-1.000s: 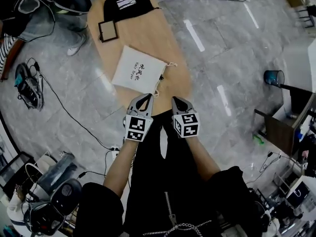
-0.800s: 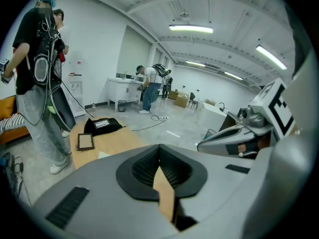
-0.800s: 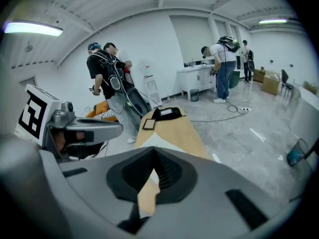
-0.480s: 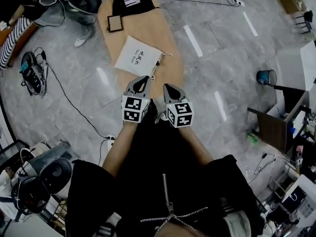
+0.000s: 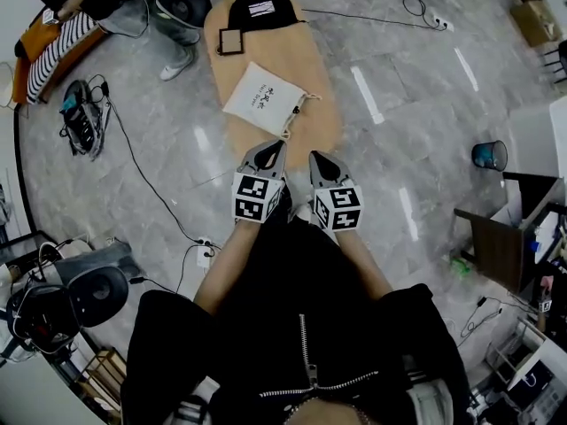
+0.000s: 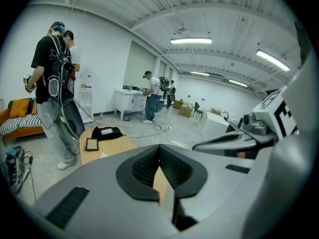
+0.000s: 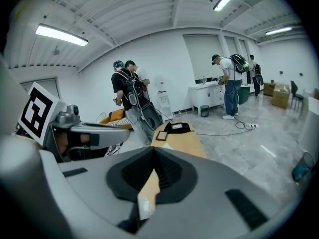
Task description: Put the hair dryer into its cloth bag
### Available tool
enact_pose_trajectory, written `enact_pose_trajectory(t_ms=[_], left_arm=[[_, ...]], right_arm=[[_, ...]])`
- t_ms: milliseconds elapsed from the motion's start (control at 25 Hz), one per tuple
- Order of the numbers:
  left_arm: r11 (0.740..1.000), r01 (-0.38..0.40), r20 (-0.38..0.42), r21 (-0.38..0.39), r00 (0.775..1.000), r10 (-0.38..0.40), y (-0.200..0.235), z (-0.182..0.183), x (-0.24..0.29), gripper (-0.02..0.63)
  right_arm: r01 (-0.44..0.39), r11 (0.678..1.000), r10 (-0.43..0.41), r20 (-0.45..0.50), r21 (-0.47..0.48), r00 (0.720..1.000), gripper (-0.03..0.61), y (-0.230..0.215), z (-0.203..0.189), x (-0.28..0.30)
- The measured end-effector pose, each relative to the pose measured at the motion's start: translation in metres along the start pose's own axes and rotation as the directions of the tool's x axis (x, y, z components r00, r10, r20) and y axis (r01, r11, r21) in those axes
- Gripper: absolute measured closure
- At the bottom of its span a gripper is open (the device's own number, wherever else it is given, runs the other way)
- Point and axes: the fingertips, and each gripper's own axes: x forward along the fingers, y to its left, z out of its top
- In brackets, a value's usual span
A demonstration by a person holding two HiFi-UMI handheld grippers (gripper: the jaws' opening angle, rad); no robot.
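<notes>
left gripper point(image 5: 276, 146) and right gripper point(image 5: 315, 157): jaws closed, nothing between them, held side by side at the surface's point(image 5: 316, 129) near end. white cloth bag point(image 5: 264, 101) lies flat mid-surface, apart from both.

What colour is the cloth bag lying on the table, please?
The cloth bag is white with dark lettering; clearest in the head view.

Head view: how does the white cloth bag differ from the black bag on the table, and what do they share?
The white cloth drawstring bag bears dark print; the black soft bag a white label. The white bag lies mid-table, nearer the person; the black bag at the far end. The white bag is square, cords trailing; the black bag rounded. Both rest on the oval wooden table.
</notes>
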Motion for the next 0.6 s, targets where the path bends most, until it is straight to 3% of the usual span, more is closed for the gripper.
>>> enact_pose_trajectory(t_ms=[320, 600], left_arm=[[1.0, -0.007, -0.01, 0.006, 1.0, 0.007, -0.019, -0.015, -0.024, 0.6], [1.0, -0.002, -0.005, 0.003, 1.0, 0.002, 0.008, 0.002, -0.023, 0.6]], right_arm=[[-0.006, 1.0, 0.006, 0.017, -0.007, 1.0, 0.569, 0.015, -0.009, -0.024], [0.01, 1.0, -0.01, 0.022, -0.017, 1.0, 0.569, 0.022, 0.013, -0.008]])
